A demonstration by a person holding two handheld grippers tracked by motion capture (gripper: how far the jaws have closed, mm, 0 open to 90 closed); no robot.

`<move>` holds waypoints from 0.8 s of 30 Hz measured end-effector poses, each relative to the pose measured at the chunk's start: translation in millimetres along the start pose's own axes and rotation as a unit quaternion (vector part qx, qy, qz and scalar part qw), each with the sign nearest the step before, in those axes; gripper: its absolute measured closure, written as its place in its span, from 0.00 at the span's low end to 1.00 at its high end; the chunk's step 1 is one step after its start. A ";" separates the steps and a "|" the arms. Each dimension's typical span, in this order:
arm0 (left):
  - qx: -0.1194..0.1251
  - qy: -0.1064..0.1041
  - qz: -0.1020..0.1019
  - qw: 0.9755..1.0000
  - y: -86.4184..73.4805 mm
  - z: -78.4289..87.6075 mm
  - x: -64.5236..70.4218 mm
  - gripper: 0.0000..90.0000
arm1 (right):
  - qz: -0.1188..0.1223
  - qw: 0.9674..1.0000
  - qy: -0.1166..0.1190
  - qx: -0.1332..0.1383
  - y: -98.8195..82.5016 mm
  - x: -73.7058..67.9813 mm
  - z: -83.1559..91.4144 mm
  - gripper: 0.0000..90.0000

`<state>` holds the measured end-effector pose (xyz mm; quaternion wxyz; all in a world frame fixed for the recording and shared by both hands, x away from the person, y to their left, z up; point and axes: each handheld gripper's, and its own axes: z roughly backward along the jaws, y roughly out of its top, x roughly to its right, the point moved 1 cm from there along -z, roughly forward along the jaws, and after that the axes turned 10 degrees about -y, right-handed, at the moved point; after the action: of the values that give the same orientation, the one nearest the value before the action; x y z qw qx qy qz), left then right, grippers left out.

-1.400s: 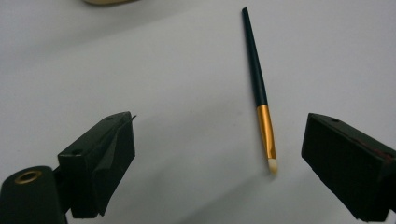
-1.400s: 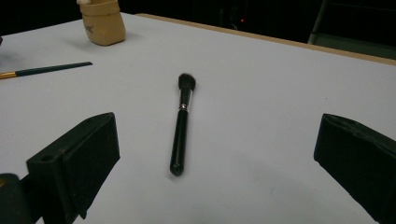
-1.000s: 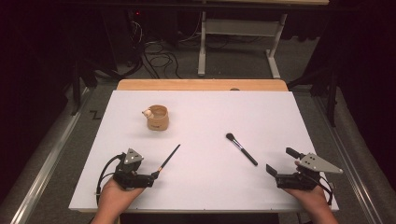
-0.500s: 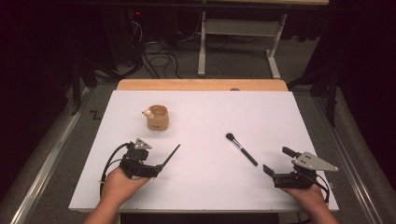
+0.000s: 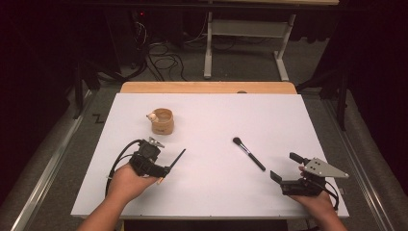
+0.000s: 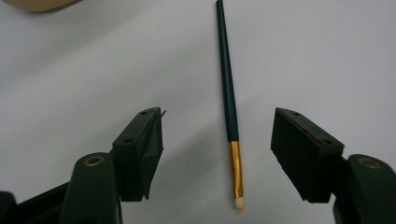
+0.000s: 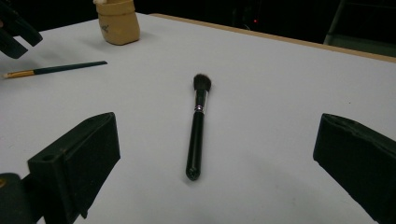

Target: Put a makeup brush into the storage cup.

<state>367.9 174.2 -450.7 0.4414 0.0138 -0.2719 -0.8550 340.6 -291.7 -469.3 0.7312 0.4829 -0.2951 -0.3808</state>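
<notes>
Jaws of left gripper closing astride thin brush, untouched; right gripper agape.

Matt white surface w/ bare wood strip at far edge. Thin brush: glossy dark handle, shiny gold metal ferrule. Powder brush: glossy black handle, fluffy bristles. Cup looks wood, matt.
</notes>
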 end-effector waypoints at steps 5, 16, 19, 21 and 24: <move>-0.026 -0.005 0.001 1.000 6.5 -7.1 -0.2 0.44 | -0.012 1.000 0.002 0.003 -0.1 1.3 1.8 0.01; -0.030 -0.018 0.012 0.999 17.6 -13.7 -5.0 0.49 | -0.010 1.000 0.000 0.002 -1.5 1.6 1.9 0.01; -0.032 -0.019 0.012 0.999 18.7 -16.3 -6.1 0.51 | -0.010 1.000 0.000 0.004 -1.4 1.9 2.5 0.02; -0.037 -0.021 0.012 0.999 19.2 -18.3 -6.5 0.54 | -0.012 1.000 0.000 0.003 -1.6 1.7 2.6 0.02; -0.042 -0.020 0.011 0.999 20.5 -21.2 -7.3 0.56 | -0.010 1.000 -0.001 0.003 -1.8 1.5 2.0 0.02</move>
<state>393.3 160.6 -460.5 0.4457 -0.0254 -0.2443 -0.8608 339.4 -294.4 -470.2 0.7258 0.4876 -0.2919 -0.3877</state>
